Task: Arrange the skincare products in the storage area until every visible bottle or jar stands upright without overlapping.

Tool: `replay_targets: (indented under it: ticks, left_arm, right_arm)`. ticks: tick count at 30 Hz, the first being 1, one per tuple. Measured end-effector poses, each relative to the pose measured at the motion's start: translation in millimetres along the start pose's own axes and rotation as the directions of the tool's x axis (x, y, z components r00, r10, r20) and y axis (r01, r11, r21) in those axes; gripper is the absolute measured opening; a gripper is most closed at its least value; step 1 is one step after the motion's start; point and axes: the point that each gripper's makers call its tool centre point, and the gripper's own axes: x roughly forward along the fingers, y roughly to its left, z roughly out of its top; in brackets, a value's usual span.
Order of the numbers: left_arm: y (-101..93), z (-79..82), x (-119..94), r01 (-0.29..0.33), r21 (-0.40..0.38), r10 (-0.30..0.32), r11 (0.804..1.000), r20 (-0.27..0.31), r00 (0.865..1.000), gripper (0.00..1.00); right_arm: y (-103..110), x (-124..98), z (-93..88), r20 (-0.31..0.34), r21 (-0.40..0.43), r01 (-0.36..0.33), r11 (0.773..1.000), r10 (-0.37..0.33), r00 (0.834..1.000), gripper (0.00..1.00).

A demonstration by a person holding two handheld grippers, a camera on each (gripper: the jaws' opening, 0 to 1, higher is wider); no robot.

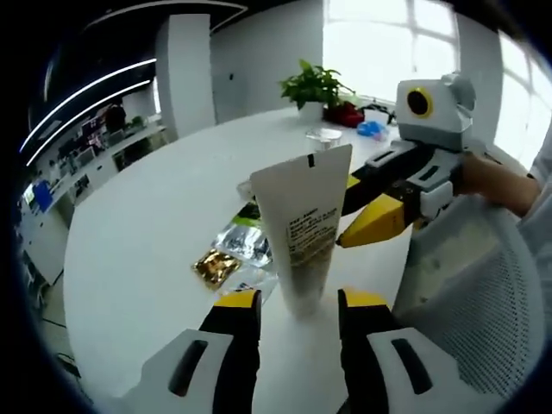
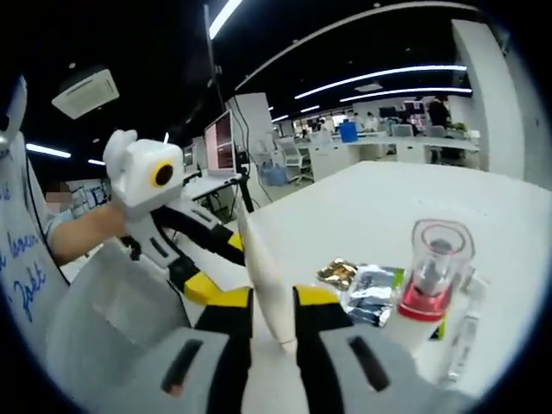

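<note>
A white squeeze tube with a printed label stands cap end down, flat crimped end up. Its cap end sits between my left gripper's yellow-tipped jaws, and a small gap shows on each side, so that gripper is open. My right gripper comes in from the right and pinches the tube's flat faces halfway up. In the right gripper view the tube is edge-on and my right gripper is shut on it. The left gripper reaches in from the left there.
A white mesh basket sits at the right, also seen at the lower left as basket. Silver and gold sachets lie on the round white table. A clear jar with a red base stands close by. A potted plant stands far back.
</note>
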Motion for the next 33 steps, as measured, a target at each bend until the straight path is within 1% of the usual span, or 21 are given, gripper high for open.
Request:
replay_targets:
  ticks: [5, 7, 12, 16, 22, 28, 33]
  left_arm:
    - [-5.5, 1.3, -4, -0.004, -0.015, 0.004, 1.000, -0.006, 1.000, 0.31]
    - [-8.8, 3.1, -5, -0.001, -0.018, 0.001, 1.000, 0.000, 1.000, 0.30]
    - [-17.3, 2.9, -3, 0.017, -0.016, -0.017, 1.000, -0.005, 1.000, 0.30]
    - [-19.0, 3.0, -1, 0.020, -0.015, -0.021, 1.000, -0.004, 1.000, 0.30]
    - [-15.6, 3.0, 3, 0.021, -0.006, -0.021, 1.000, -0.013, 1.000, 0.30]
    - [-13.1, 3.8, 4, 0.015, 0.001, -0.015, 1.000, -0.017, 1.000, 0.31]
    - [-8.9, 0.9, 5, 0.010, 0.010, -0.009, 1.000, -0.031, 0.999, 0.31]
  right_arm:
    - [0, 0, -1.6, -0.007, 0.004, -0.002, 1.000, 0.002, 1.000, 0.18]
    - [-1, 0, -2.8, -0.015, -0.005, 0.004, 1.000, -0.005, 1.000, 0.18]
    - [1, 1, -4.4, -0.024, -0.009, -0.004, 1.000, 0.003, 1.000, 0.19]
    - [2, 1, -4.3, -0.024, -0.009, -0.007, 1.000, 0.007, 1.000, 0.19]
    - [4, 2, -3.9, -0.023, -0.014, -0.017, 1.000, 0.017, 1.000, 0.18]
    - [8, 2, -4.1, -0.023, -0.001, -0.038, 0.999, 0.038, 0.999, 0.17]
    - [17, 4, -5.2, -0.030, -0.007, -0.076, 0.997, 0.075, 0.997, 0.16]
